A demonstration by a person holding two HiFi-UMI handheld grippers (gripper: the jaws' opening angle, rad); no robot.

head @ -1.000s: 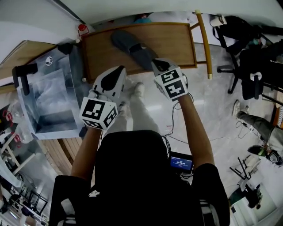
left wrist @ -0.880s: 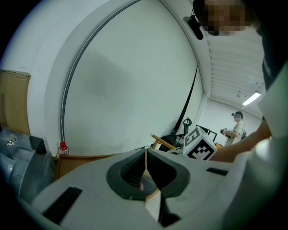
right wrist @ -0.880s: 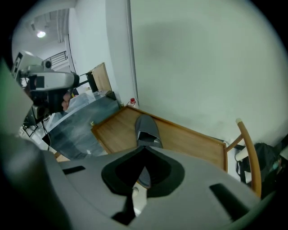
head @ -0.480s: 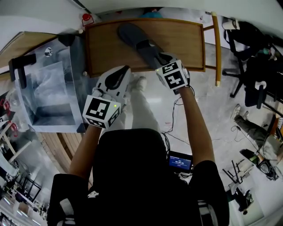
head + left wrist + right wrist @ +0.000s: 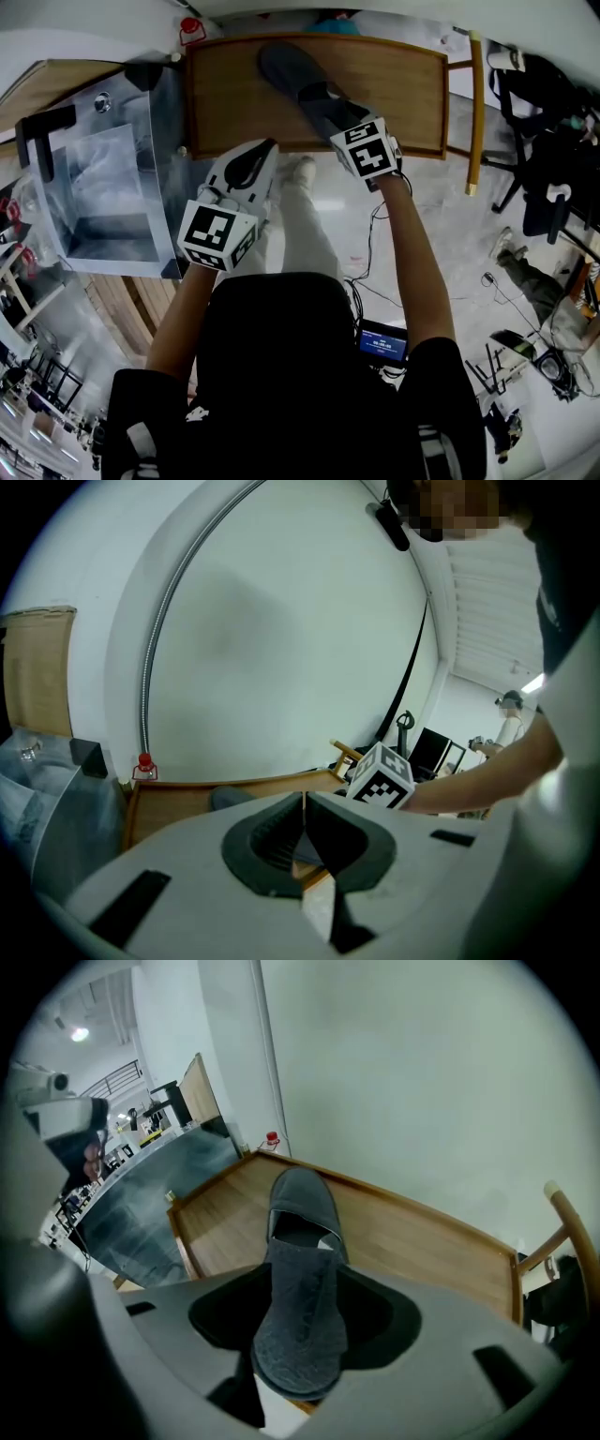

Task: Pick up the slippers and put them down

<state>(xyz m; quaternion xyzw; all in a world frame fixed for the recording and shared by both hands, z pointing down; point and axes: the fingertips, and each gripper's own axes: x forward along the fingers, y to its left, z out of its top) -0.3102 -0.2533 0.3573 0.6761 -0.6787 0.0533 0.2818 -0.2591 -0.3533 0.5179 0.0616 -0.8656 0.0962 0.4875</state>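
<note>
A dark grey slipper (image 5: 292, 77) lies toe-away on the wooden table (image 5: 398, 94). Its heel end reaches the near edge. My right gripper (image 5: 331, 119) is over that heel. In the right gripper view the slipper (image 5: 302, 1269) runs between the two jaws, which have just been opening and now stand wide, off its sides. My left gripper (image 5: 264, 150) hovers left of it, just off the table's front edge. Its jaws meet at the tip with nothing between them (image 5: 305, 803). The slipper's toe (image 5: 232, 797) shows beyond it.
A clear plastic bin (image 5: 103, 187) stands left of the table, with a small red object (image 5: 191, 28) at the table's back left corner. A wooden chair rail (image 5: 473, 112) runs along the table's right side. The person's shoe (image 5: 298, 171) is on the pale floor below.
Both grippers have come down. The right one brought the slipper's heel down to the table near its front edge. The left gripper stays shut and empty.
</note>
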